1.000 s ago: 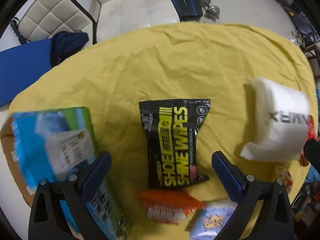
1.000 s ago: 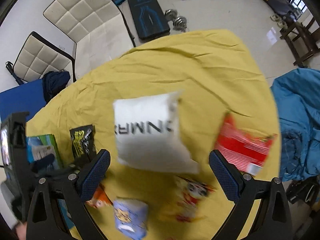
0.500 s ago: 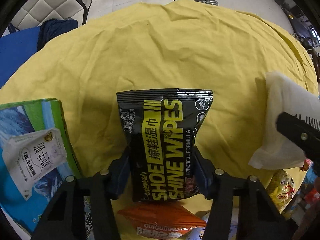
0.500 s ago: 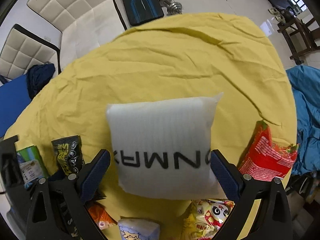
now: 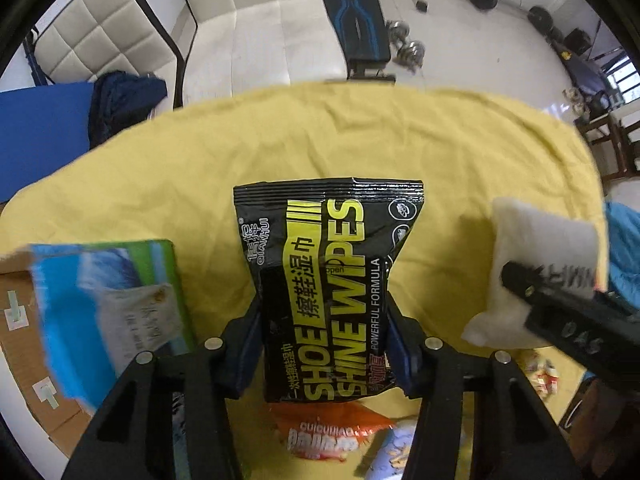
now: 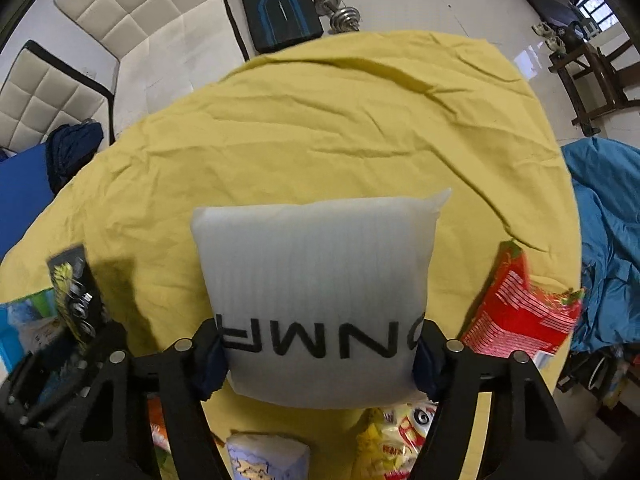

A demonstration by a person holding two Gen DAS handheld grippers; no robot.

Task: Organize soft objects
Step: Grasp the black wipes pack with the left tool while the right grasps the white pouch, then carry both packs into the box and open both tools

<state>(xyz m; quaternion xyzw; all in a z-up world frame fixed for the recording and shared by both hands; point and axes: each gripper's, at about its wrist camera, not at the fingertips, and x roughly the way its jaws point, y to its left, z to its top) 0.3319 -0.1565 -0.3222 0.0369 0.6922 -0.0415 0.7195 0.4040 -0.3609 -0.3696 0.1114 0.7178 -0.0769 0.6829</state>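
Both claws have just closed: left claw (image 5: pixel 324 354) clamps the shoe-wipes pack (image 5: pixel 326 280), right claw (image 6: pixel 320 354) the white pillow pack (image 6: pixel 316 292), lifted above the yellow worktop (image 6: pixel 320 128), ready for sorting.

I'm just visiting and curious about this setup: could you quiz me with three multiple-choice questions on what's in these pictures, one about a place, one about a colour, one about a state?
1. Where does the red snack bag lie relative to the white pouch?
A. to its right
B. under it
C. on the chair

2. What colour is the cloth over the table?
A. blue
B. yellow
C. white

3. What is the left gripper doing?
A. hanging open
B. clamped on the shoe wipes pack
C. clamped on a dumbbell

Answers: 1 A, the right wrist view shows it beside the pouch; 2 B, both views show yellow; 3 B, both fingers press the pack's sides.
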